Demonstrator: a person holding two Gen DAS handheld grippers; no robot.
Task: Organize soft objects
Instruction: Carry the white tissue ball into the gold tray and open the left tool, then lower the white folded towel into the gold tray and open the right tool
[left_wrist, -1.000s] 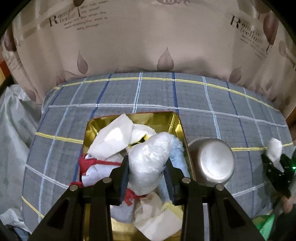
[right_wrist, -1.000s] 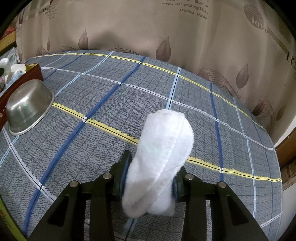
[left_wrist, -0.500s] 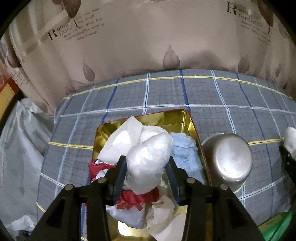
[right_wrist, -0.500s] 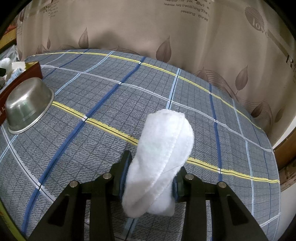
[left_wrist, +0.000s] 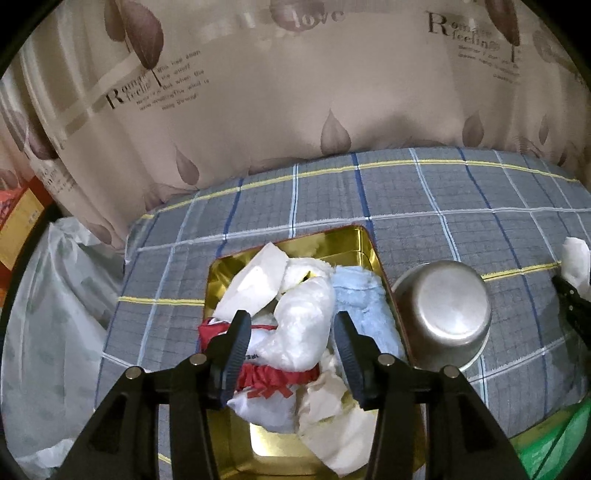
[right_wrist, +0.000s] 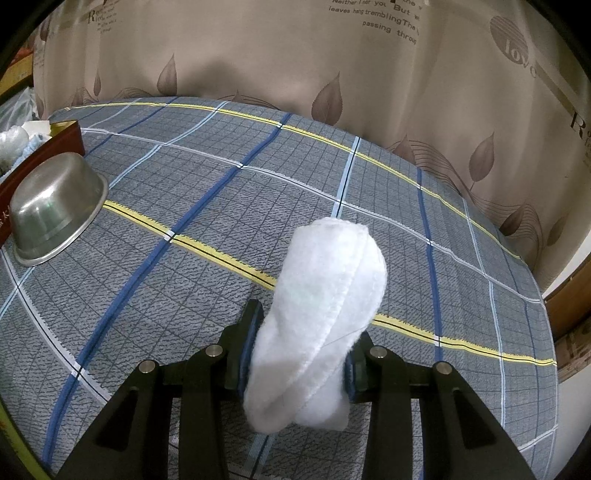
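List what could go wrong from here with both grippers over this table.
The gold metal tin is already heaped, so the crinkly white plastic bundle between the open left gripper fingers may slide off. The right gripper, bringing its fluffy white cloth roll across, could knock the upturned steel bowl.

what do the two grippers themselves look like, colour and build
Both match: the left gripper and right gripper have matte black angular fingers with triangular cut-outs, silver round bolt heads on top, and dark blue ribbed pads on the inner faces. No cables, sleeves or markings show.
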